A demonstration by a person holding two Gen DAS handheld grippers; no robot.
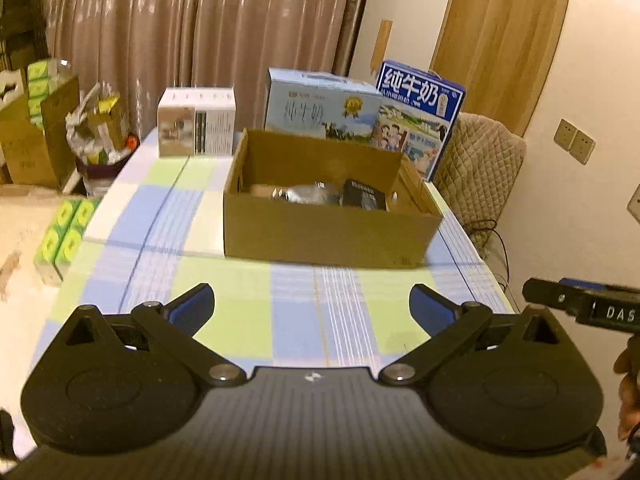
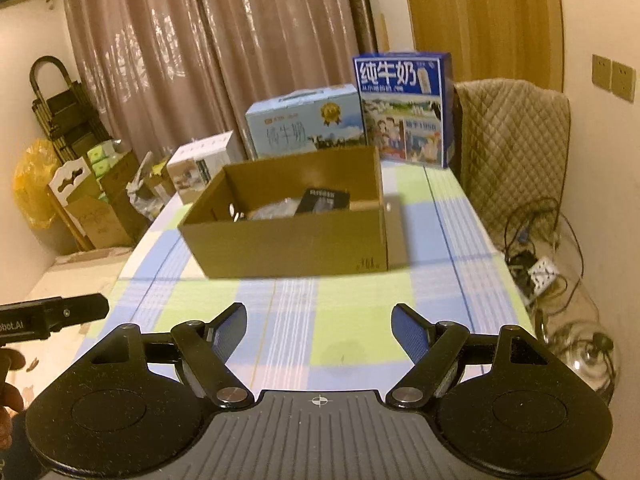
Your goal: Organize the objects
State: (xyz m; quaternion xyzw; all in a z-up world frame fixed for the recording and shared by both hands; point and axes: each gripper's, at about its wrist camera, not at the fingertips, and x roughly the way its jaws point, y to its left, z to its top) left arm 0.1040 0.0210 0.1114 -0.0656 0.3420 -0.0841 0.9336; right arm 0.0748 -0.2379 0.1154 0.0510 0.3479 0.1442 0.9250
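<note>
- Left wrist view: the left gripper [image 1: 311, 308] hangs over the checked tablecloth [image 1: 296, 320], its blue-padded fingers [image 1: 192, 306] spread wide with nothing between them.
- Ahead, in the middle of the table, stands an open cardboard box [image 1: 320, 232]. Inside lie a crinkled silver foil pouch [image 1: 304, 193] and, just beside it on the right, a small black box [image 1: 364, 195] with pale lettering.
- Behind the cardboard box stand a light-blue milk carton case [image 1: 316, 108] and a taller dark-blue milk case [image 1: 420, 108]; a white carton [image 1: 196, 122] sits apart at the far left of the table.
- This view alone shows green tissue packs [image 1: 64, 228] off the table's left edge. The right gripper's body [image 1: 584, 304] shows at the right edge.
- Right wrist view: the right gripper [image 2: 319, 330] is likewise spread and holding nothing above the cloth [image 2: 352, 312].
- The cardboard box [image 2: 292, 240] appears from its other corner, foil pouch [image 2: 276, 210] and black box [image 2: 324, 200] inside.
- Only here: a quilted chair cover [image 2: 516, 140], tangled cables with a power strip [image 2: 542, 272] on the floor, and a yellow bag [image 2: 30, 184].
</note>
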